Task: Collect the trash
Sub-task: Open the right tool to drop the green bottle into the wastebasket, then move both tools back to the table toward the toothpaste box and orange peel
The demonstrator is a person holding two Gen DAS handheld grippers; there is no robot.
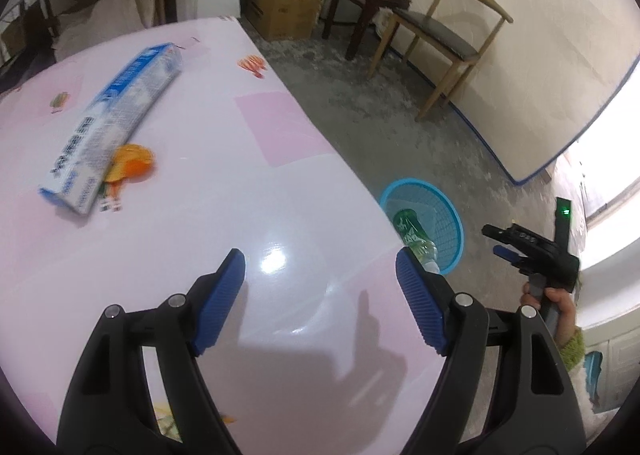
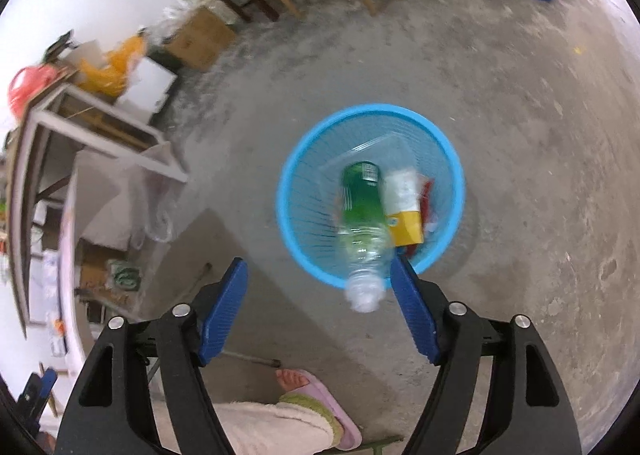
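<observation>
The right hand-held gripper [image 2: 318, 283] stands wide with nothing clamped; the green-labelled bottle [image 2: 360, 223] lies just ahead of its fingertips, over the blue basket [image 2: 296, 223]. The left hand-held gripper [image 1: 320, 275] is also wide and empty above the bench [image 1: 248, 191], the long blue-and-white box [image 1: 116, 123] lying well ahead to its left.

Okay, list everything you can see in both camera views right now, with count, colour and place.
table: one, pink-white, under the left gripper
long box: one, blue and white, on the table's far left
orange peel: one, orange, beside the box
basket: one, blue, on the floor
bottle: one, green label, at the basket's near rim
carton: one, white and yellow, in the basket
chair: one, wooden, by the wall
cardboard box: one, brown, floor
left gripper: open, empty
right gripper: open
foot: one, pink slipper
</observation>
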